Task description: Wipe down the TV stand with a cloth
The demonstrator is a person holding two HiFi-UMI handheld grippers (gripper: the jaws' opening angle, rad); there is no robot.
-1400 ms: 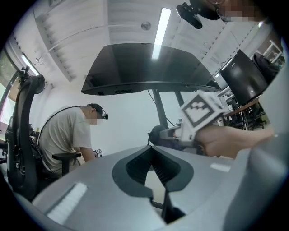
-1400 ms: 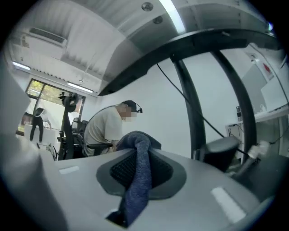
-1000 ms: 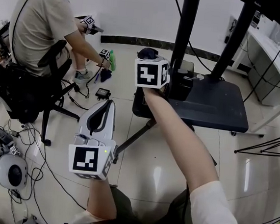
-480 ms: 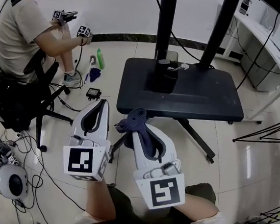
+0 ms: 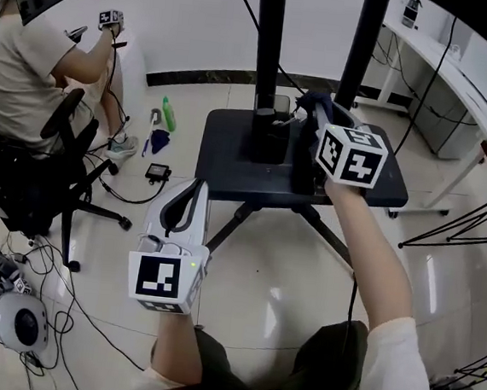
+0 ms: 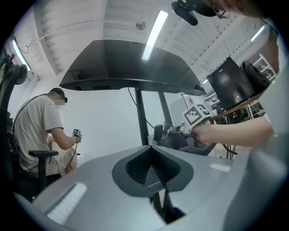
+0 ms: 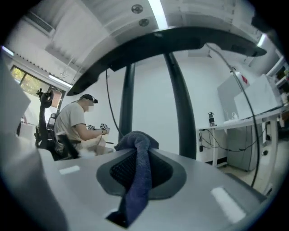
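Observation:
The TV stand's dark base plate [image 5: 229, 167] lies on the tiled floor, with two black posts [image 5: 267, 55] rising from it. My right gripper [image 5: 314, 108] reaches over the plate's back right, near the right post [image 5: 361, 47], and is shut on a dark blue cloth [image 5: 309, 97]. In the right gripper view the cloth [image 7: 139, 176] hangs down between the closed jaws of the right gripper [image 7: 135, 151]. My left gripper [image 5: 199, 186] hovers over the floor in front of the plate's left corner, shut and empty. In the left gripper view its tips [image 6: 150, 148] meet with nothing between them.
A black box [image 5: 270, 141] stands on the plate at the left post's foot. A person [image 5: 34, 58] sits in an office chair at the left, with a green bottle [image 5: 171, 114] and a small blue rag [image 5: 160, 137] on the floor nearby. Cables and a headset [image 5: 17, 318] lie front left. A white desk [image 5: 460, 82] stands at the right.
My right gripper with the cloth pulled back from the plate's left to its front edge, then swung up to the back right by the posts. The left gripper stayed put.

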